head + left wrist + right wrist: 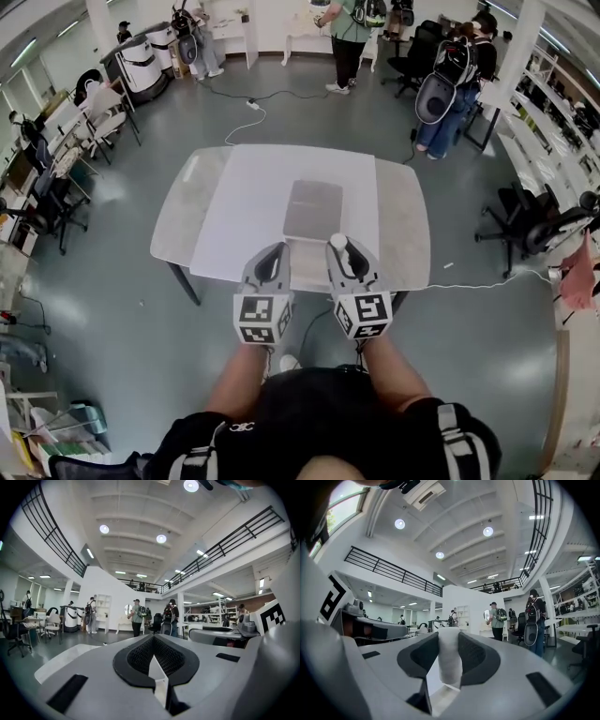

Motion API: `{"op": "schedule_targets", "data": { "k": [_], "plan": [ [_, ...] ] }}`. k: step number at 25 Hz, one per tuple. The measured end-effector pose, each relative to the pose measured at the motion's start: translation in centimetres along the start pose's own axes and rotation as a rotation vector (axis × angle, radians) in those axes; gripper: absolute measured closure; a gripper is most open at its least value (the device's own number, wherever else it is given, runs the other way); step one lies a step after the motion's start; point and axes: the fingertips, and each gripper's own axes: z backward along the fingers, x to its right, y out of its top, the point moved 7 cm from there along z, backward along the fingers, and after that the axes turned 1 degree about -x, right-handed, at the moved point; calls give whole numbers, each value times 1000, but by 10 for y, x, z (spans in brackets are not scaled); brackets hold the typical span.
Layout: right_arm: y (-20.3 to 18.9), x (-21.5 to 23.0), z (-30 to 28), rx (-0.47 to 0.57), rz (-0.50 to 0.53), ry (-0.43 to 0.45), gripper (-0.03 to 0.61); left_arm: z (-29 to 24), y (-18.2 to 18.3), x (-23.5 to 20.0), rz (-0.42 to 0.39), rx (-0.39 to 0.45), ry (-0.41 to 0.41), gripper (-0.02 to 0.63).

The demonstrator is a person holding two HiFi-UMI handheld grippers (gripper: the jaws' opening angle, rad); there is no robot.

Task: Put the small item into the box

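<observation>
Jaws of the right gripper (449, 637) were closed on the small item (449, 660), a pale, rounded piece standing upright between the dark pads and filling the gap between them. From the head view, that same right gripper (342, 246) reached in over the near edge of the table (183, 211), with the small item (343, 249) at its tip, near the near right corner of the grey box (313, 209) but not inside it. The box lay flat on a white sheet (253, 206) at the middle of the table. Just beside the right gripper, the left gripper (272, 253) pointed the same way, short of the box's near left corner; its own view showed the left gripper (153, 641) with pads pressed together and nothing between them.
</observation>
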Motion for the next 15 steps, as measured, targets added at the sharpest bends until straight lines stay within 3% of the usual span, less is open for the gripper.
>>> {"op": "schedule_targets", "data": {
  "k": [6,15],
  "plan": [
    [-16,12,-21,-32,-9,17,454,-22,-10,-7,9,-25,9,601],
    [-32,38,-43,-98,17,75,454,-35,-2,-17,39,-11,96,601]
  ]
}}
